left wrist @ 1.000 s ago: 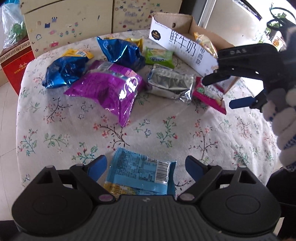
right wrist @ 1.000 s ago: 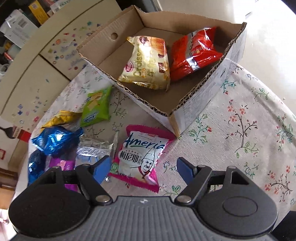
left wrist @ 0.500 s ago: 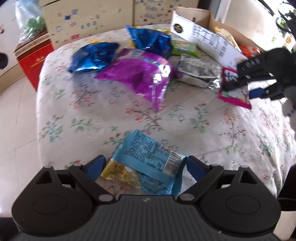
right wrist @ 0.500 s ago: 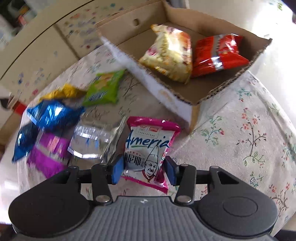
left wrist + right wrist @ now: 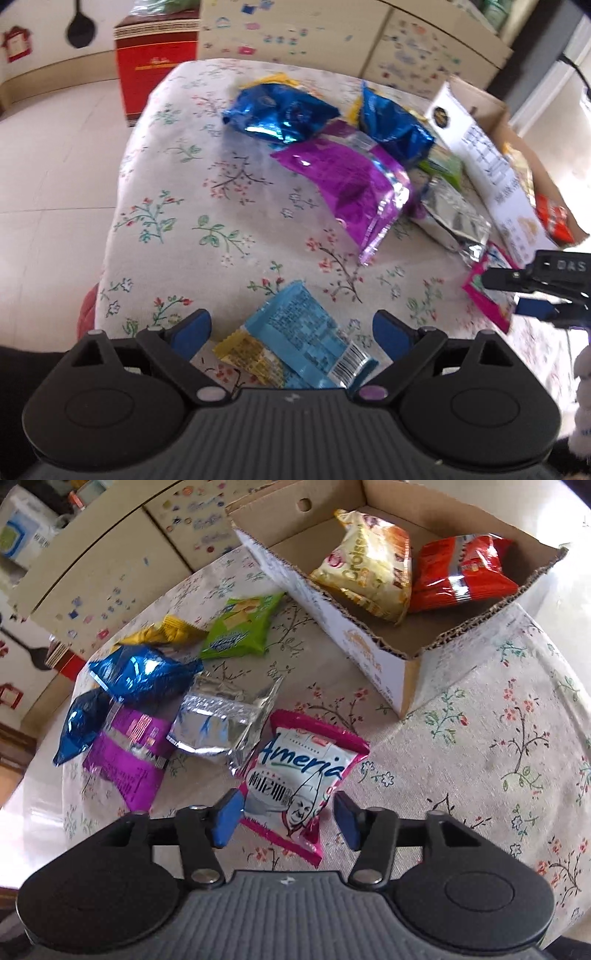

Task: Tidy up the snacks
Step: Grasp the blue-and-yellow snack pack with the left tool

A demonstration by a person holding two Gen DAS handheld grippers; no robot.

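**Sizing up two soft packets for the box**

Straddling the pink-edged packet point(image 5: 303, 779) at lower centre of the right wrist view, right gripper point(image 5: 286, 821) with jaws opening, pads just clear of both side edges, nothing pinched. Lying flat on the floral table point(image 5: 480, 746), just below the near corner of the cardboard box point(image 5: 402, 675), which already holds a cream croissant bag point(image 5: 369, 557) and a red bag point(image 5: 461, 572). Probably light, air-filled and crinkly; glossy film likely to slip and buckle, contents perhaps crushable. Best taken across the lower sealed edge or the narrow waist, squeezed gently.

Hovering at lower centre of the left wrist view, left gripper point(image 5: 291, 332) spread wide around the light-blue packet point(image 5: 306, 343), pads well clear of it. Flat, thin, flexible by the look; one yellow end tucked toward the left pad. Best pinched across its short width near the middle to stop drooping.
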